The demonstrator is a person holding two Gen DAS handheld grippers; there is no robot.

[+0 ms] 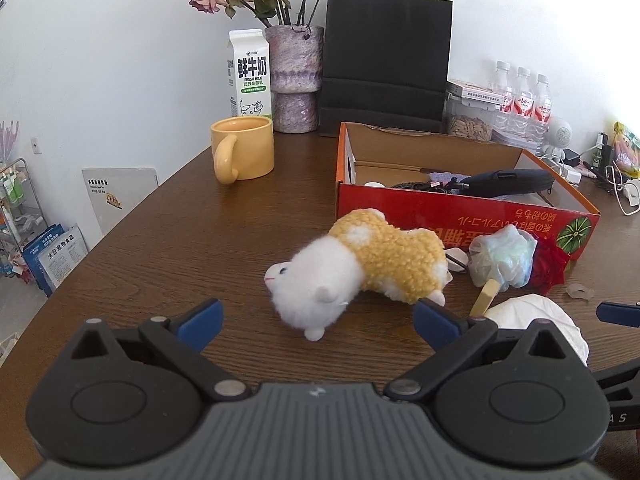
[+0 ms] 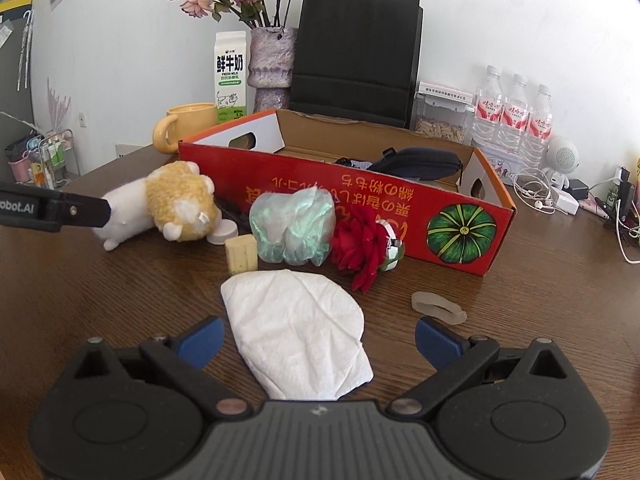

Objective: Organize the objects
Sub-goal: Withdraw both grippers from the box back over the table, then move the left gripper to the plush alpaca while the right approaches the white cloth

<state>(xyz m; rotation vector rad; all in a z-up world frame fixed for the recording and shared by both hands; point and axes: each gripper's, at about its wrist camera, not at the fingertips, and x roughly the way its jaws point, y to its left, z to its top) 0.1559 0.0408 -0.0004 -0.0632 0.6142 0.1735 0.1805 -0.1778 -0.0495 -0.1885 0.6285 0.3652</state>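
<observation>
A white and yellow plush toy (image 1: 352,268) lies on the brown table just beyond my open left gripper (image 1: 318,322); it also shows in the right wrist view (image 2: 168,204). A white cloth (image 2: 300,332) lies between the fingers of my open right gripper (image 2: 318,340), and it shows at the right of the left wrist view (image 1: 540,320). Behind it lie a crumpled pale green bag (image 2: 294,228), a red rose (image 2: 360,248), a yellow block (image 2: 241,255) and a clear rubbery piece (image 2: 438,308). An open red cardboard box (image 2: 400,216) holds a dark pouch (image 2: 416,162).
A yellow mug (image 1: 244,152), a milk carton (image 1: 249,74), a vase of dried flowers (image 1: 294,80) and a black paper bag (image 1: 384,60) stand at the back. Water bottles (image 2: 516,116), a seed jar (image 2: 440,124) and cables (image 2: 536,192) sit at the right.
</observation>
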